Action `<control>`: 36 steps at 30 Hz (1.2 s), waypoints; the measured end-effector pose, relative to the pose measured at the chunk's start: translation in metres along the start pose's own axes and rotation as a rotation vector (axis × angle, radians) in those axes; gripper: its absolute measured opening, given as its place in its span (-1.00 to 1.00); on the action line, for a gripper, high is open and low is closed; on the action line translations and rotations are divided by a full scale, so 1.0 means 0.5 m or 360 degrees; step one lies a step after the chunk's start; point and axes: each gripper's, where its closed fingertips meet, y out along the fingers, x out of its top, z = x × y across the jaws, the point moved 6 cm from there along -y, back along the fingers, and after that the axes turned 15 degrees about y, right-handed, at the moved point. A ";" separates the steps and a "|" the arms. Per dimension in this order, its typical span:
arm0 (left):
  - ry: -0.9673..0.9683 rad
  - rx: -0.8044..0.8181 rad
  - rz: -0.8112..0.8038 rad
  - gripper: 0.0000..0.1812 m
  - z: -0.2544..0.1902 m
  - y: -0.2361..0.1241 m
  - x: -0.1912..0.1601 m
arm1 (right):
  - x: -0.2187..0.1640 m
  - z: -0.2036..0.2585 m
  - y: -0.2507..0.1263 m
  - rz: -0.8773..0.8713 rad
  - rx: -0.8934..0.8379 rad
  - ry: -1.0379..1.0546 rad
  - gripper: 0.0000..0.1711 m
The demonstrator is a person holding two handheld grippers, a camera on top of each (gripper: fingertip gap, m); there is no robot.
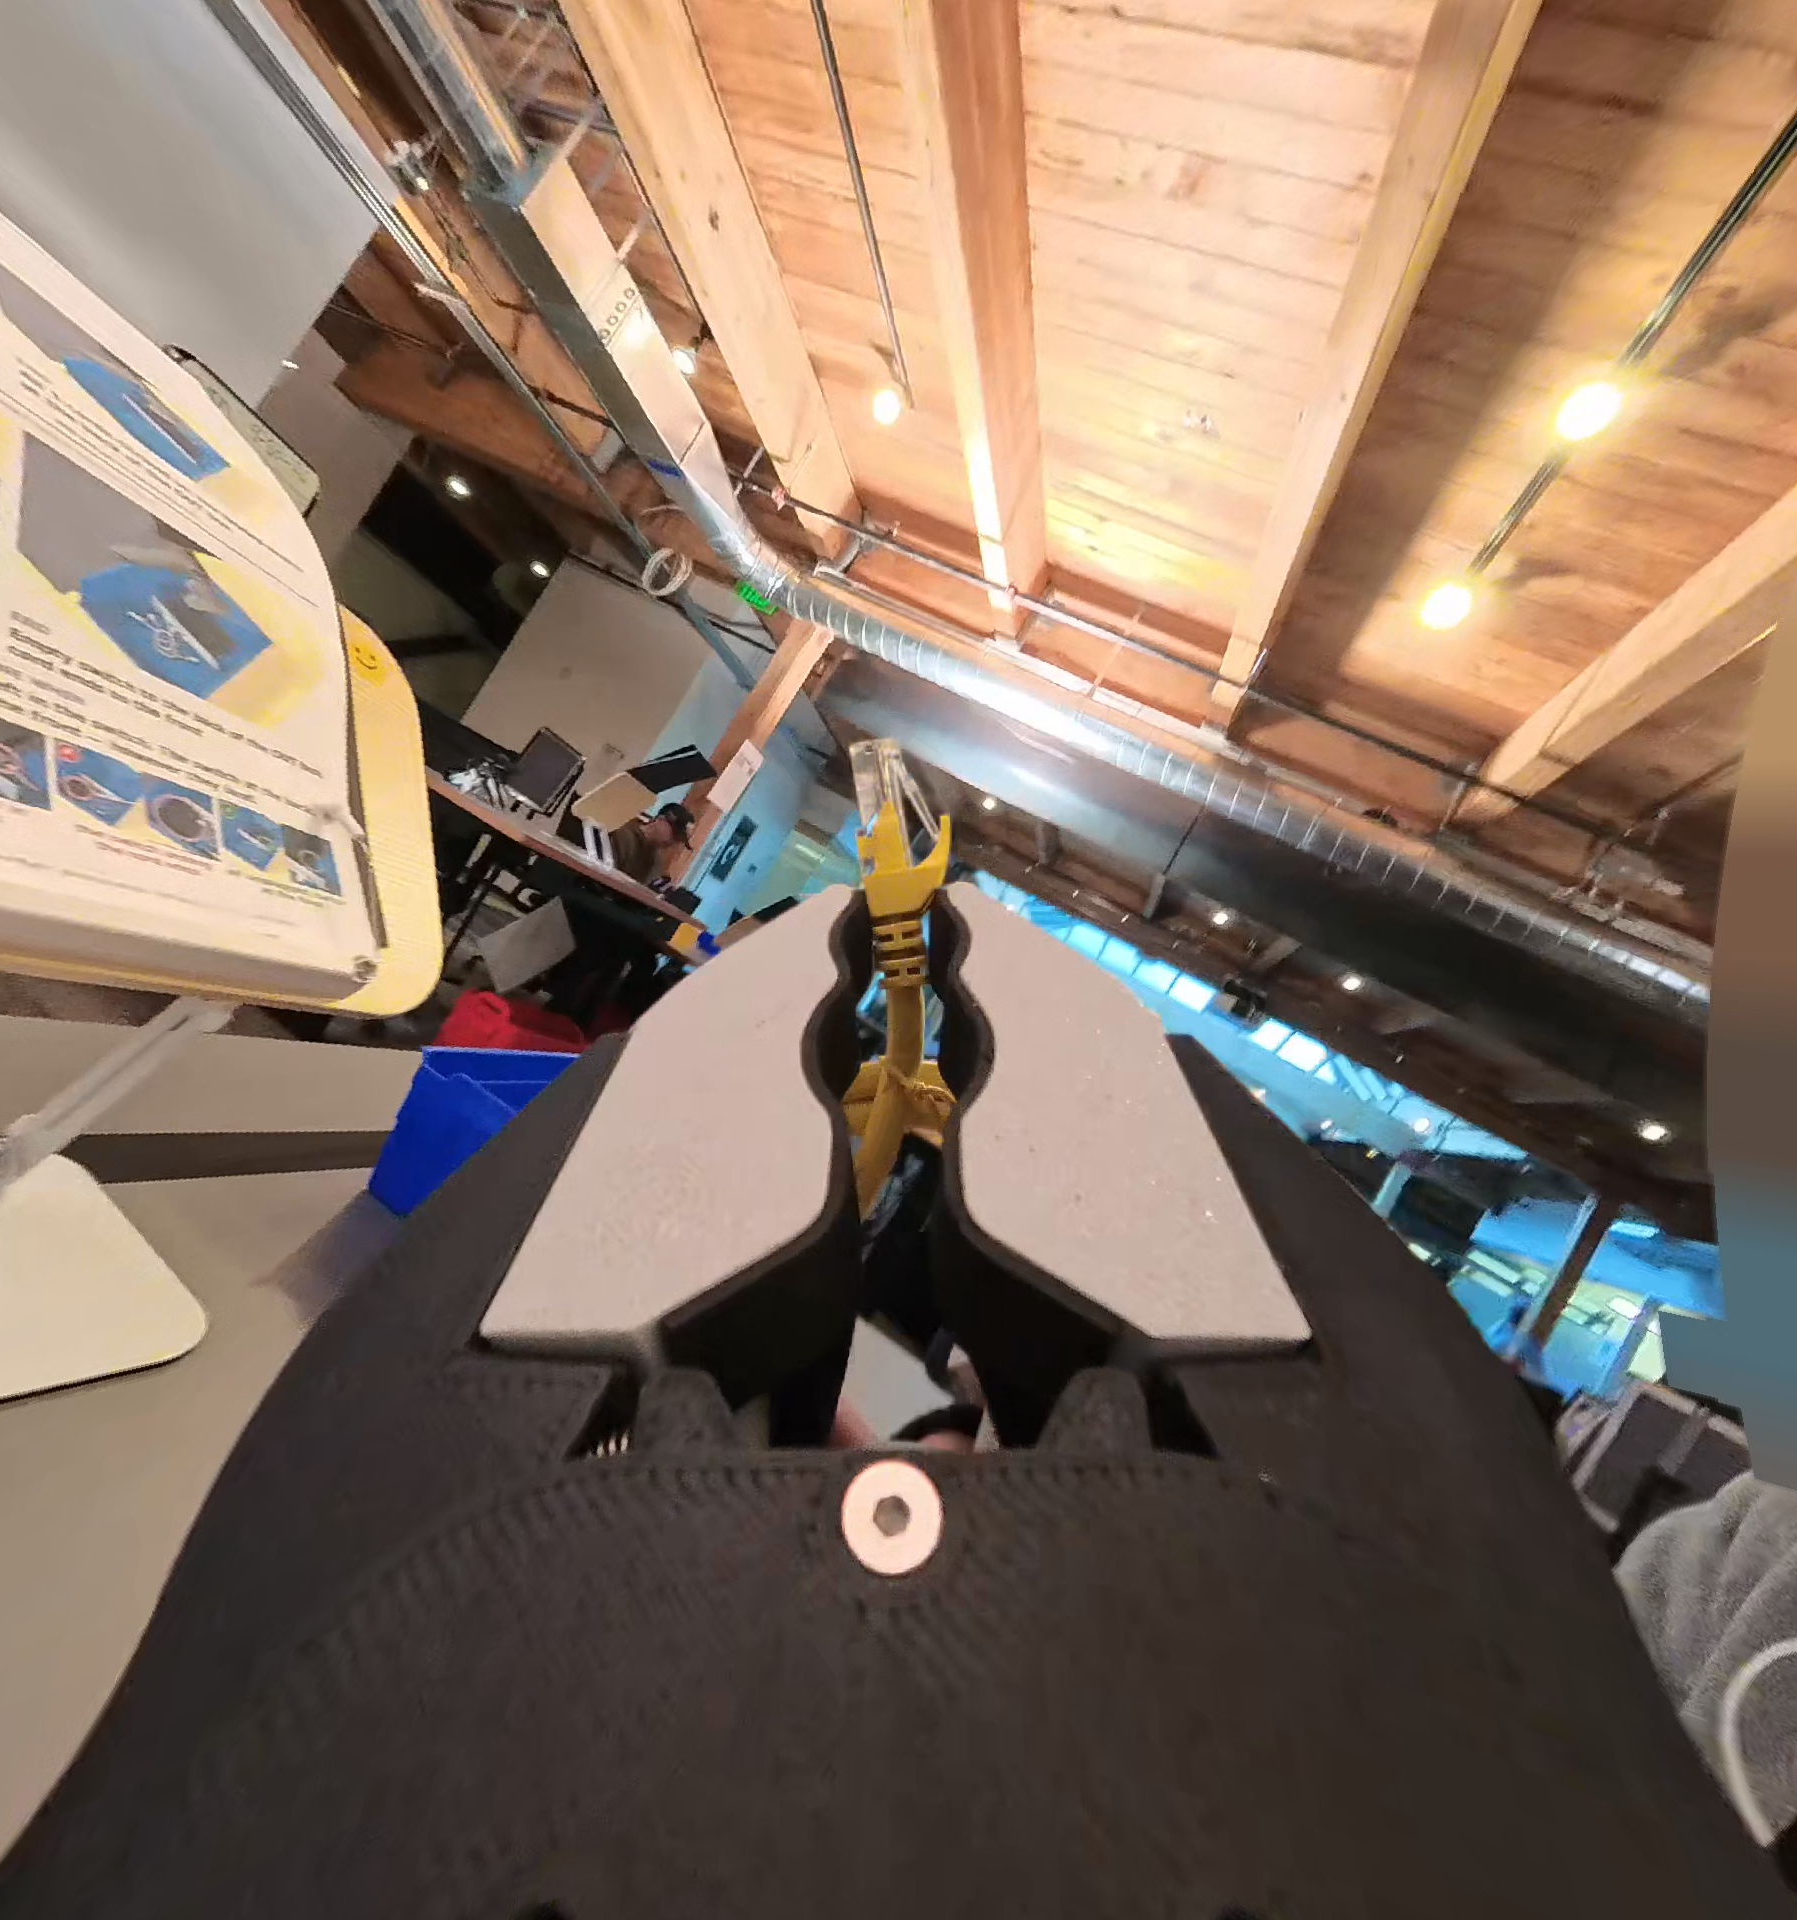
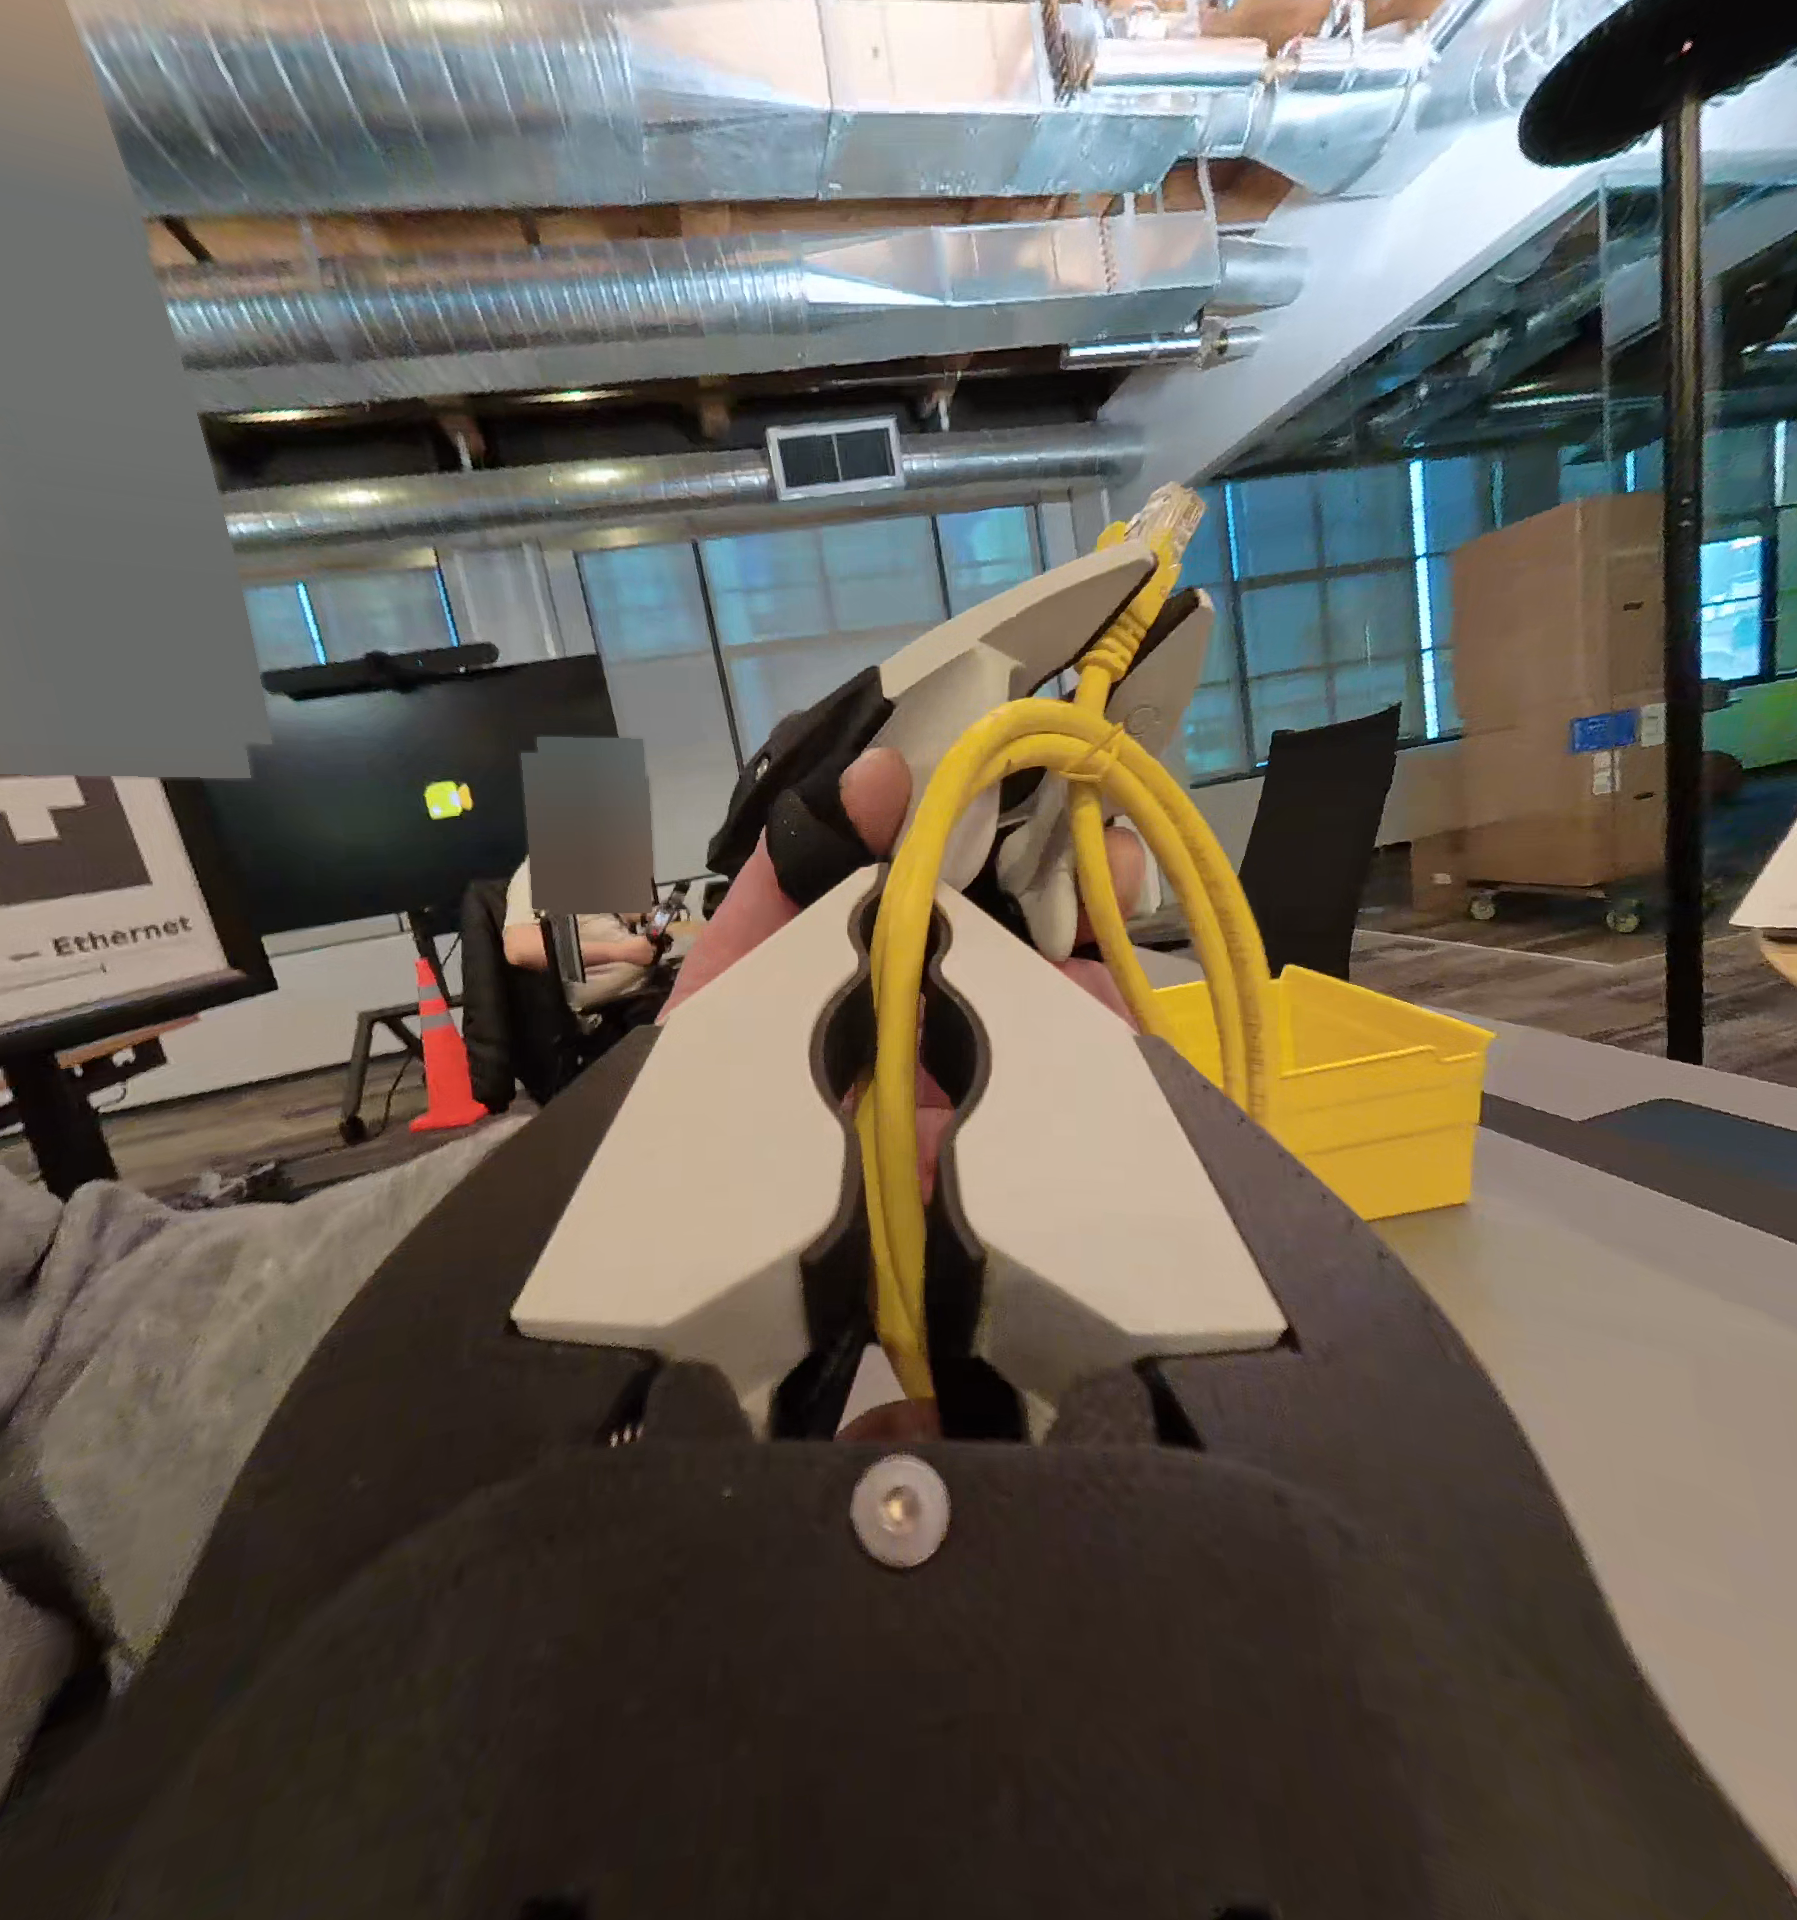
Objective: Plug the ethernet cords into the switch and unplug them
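Yellow ethernet cord [image 2: 1070, 821], bundled in loops, spans both grippers above the surface [image 2: 1600, 1299]. Left gripper [image 1: 899, 914] jaws clench its boot, plug [image 1: 881, 790] pointing upward and away; right gripper [image 2: 899, 894] jaws clench a loop. No switch is visible.

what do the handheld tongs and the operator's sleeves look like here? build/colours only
Both tongs, left and right, match: a matte black, layered-texture printed body with a silver hex screw on the centreline. Each finger carries a flat light-grey tapered plate, with a black scalloped inner edge facing the gap. No cables run on the bodies. The operator wears a grey fleece sleeve and black fingerless gloves.
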 end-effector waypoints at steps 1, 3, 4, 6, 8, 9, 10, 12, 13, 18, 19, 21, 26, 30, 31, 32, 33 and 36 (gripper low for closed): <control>0.0048 0.0011 0.0040 -0.89 0.003 -0.001 0.000 | 0.000 -0.007 -0.002 0.0044 0.0009 -0.0002 -1.00; 0.0140 0.0054 0.0139 -0.89 0.014 -0.005 -0.002 | 0.004 -0.021 -0.007 0.0143 -0.0059 -0.0083 -1.00; 0.0220 0.0045 0.0184 -0.89 0.015 -0.007 -0.002 | 0.011 -0.025 -0.010 0.0176 -0.0087 -0.0144 -1.00; 0.0329 -0.0003 0.0324 -0.89 0.013 -0.005 -0.002 | 0.026 -0.028 -0.020 0.0256 -0.0095 -0.0218 -0.95; 0.0447 -0.0067 0.0409 -0.89 0.006 -0.005 0.007 | 0.041 -0.031 -0.032 0.0371 -0.0121 -0.0312 -0.80; 0.0508 -0.0058 0.0457 -0.89 0.008 -0.005 0.013 | 0.049 -0.029 -0.040 0.0429 -0.0113 -0.0346 -0.79; 0.0549 -0.0064 0.0487 -0.89 0.010 -0.004 0.022 | 0.057 -0.027 -0.047 0.0493 -0.0098 -0.0357 -0.78; 0.0580 -0.0129 0.0526 -0.89 0.007 -0.003 0.038 | 0.070 -0.030 -0.061 0.0607 -0.0117 -0.0397 -0.68; 0.0605 -0.0152 0.0564 -0.89 0.006 -0.002 0.042 | 0.077 -0.029 -0.068 0.0634 -0.0127 -0.0443 -0.64; 0.0694 -0.0396 0.0877 -0.89 -0.009 0.006 0.032 | 0.118 -0.022 -0.087 0.0719 -0.0099 -0.0595 -0.64; 0.0727 -0.0434 0.0941 -0.89 -0.010 0.009 0.027 | 0.126 -0.021 -0.088 0.0745 -0.0084 -0.0622 -0.64; 0.0749 -0.0542 0.1105 -0.89 -0.015 0.013 0.011 | 0.138 -0.023 -0.085 0.0820 -0.0084 -0.0733 -0.62; 0.0830 -0.0772 0.1359 -0.89 -0.025 0.029 -0.028 | 0.147 -0.045 -0.069 0.0997 -0.0095 -0.1070 -0.64; 0.0805 -0.0965 0.1518 -0.89 -0.025 0.032 -0.061 | 0.124 -0.053 -0.066 0.1159 0.0022 -0.1270 -0.65; 0.0807 -0.0999 0.1551 -0.89 -0.022 0.030 -0.066 | 0.118 -0.055 -0.067 0.1189 0.0038 -0.1329 -0.66; 0.0783 -0.1033 0.1570 -0.89 -0.021 0.029 -0.071 | 0.112 -0.055 -0.070 0.1218 0.0050 -0.1383 -0.66; 0.0737 -0.1098 0.1599 -0.89 -0.023 0.026 -0.076 | 0.104 -0.052 -0.073 0.1250 0.0092 -0.1412 -0.67; 0.0692 -0.1279 0.1733 -0.89 -0.033 0.013 -0.101 | 0.083 -0.042 -0.084 0.1385 0.0230 -0.1401 -0.70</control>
